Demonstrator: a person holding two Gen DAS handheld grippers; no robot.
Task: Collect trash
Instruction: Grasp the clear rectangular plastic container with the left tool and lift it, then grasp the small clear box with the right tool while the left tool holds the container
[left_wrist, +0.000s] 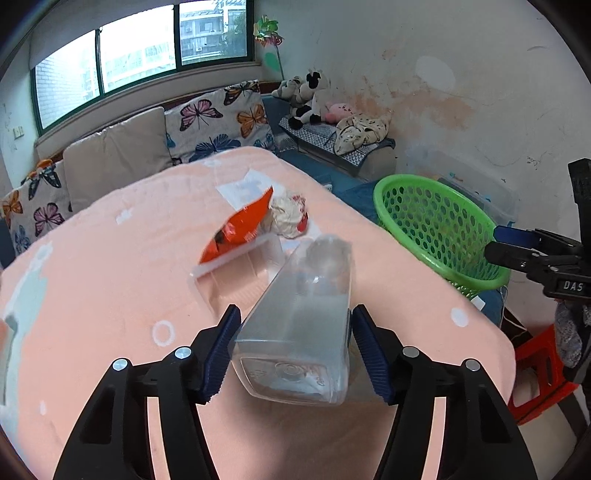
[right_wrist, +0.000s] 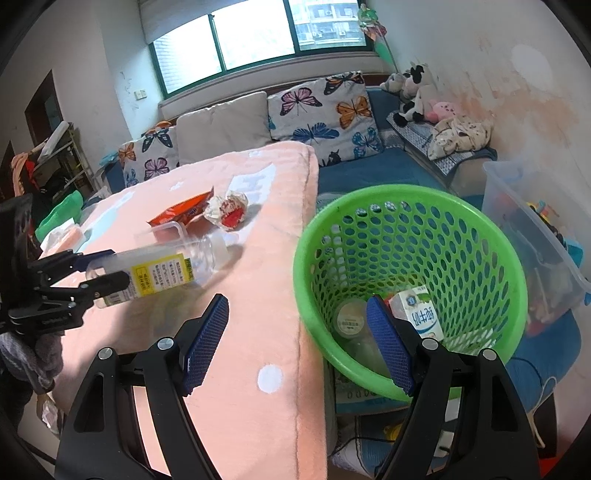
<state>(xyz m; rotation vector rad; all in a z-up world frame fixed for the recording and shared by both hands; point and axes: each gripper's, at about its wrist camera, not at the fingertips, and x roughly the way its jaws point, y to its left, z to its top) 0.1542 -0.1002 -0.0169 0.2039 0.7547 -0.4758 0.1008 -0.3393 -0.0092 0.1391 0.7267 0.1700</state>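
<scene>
Left wrist view: left tool (left_wrist: 291, 325) grips a clear, empty, square-based plastic bottle (left_wrist: 303, 314); right tool (right_wrist: 295, 321) gapes empty

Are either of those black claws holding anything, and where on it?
The left gripper clamps the clear plastic bottle at its base end. The right gripper holds nothing.

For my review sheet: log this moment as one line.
left gripper: jaws shut on clear bottle, lifted off pink blanket | right gripper: open, empty | green basket: carton inside
</scene>
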